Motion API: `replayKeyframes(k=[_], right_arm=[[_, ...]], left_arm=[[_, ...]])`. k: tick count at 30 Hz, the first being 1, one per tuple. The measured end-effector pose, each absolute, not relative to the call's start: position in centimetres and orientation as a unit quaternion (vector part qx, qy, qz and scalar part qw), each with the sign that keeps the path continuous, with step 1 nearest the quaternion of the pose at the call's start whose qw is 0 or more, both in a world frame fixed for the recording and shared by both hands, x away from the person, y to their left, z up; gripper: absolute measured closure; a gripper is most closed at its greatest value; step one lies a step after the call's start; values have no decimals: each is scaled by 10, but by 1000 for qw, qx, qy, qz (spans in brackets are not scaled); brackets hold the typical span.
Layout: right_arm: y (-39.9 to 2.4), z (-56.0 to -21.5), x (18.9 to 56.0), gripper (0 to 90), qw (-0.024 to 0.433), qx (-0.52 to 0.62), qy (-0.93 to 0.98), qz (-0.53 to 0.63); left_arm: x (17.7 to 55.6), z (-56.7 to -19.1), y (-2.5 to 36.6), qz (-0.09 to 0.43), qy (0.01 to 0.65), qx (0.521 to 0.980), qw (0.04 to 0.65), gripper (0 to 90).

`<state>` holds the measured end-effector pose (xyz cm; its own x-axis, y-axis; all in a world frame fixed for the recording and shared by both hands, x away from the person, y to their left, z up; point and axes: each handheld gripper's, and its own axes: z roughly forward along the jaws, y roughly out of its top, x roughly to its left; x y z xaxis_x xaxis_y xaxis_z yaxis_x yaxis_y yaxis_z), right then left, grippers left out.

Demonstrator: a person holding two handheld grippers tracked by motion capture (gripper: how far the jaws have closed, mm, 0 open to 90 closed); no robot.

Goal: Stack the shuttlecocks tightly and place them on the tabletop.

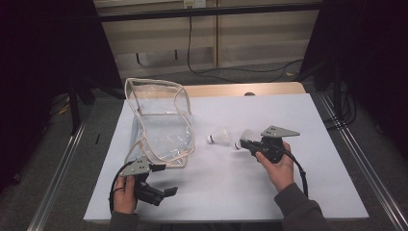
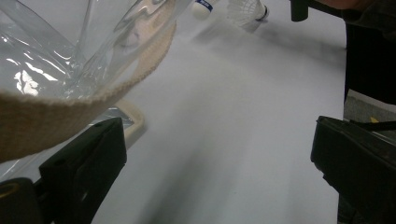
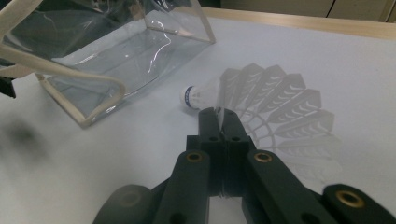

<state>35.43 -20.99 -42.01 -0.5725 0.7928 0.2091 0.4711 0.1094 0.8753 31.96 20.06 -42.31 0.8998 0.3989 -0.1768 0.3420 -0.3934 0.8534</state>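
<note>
**Right tongs clamped on a shuttlecock, left tongs wide beside the bag**

Your right tongs have their jaws pressed together, and they pinch the edge of the feather skirt of a shuttlecock. Its white cork with a blue band sits just left of the jaw tips in the right gripper view, and the feathers fan out to the right of them. In the high view a second shuttlecock lies on the white surface, just beyond the tips of your right tongs on the bag's side.

Your left tongs stand wide with nothing between the jaws. The clear plastic bag with cream webbing trim rises right beside the left jaw; its strap crosses in front of that jaw, though whether it touches is hard to tell. From the left tongs both shuttlecocks lie far ahead, past the bag's corner.
</note>
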Motion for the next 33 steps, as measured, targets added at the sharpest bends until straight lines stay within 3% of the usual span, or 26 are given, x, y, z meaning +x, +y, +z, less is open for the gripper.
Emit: replayKeyframes(k=[33], right_arm=[[-206,-406,379,896,192,446,717,501]], left_arm=[[319,-423,200,25,222,834,505,35]])
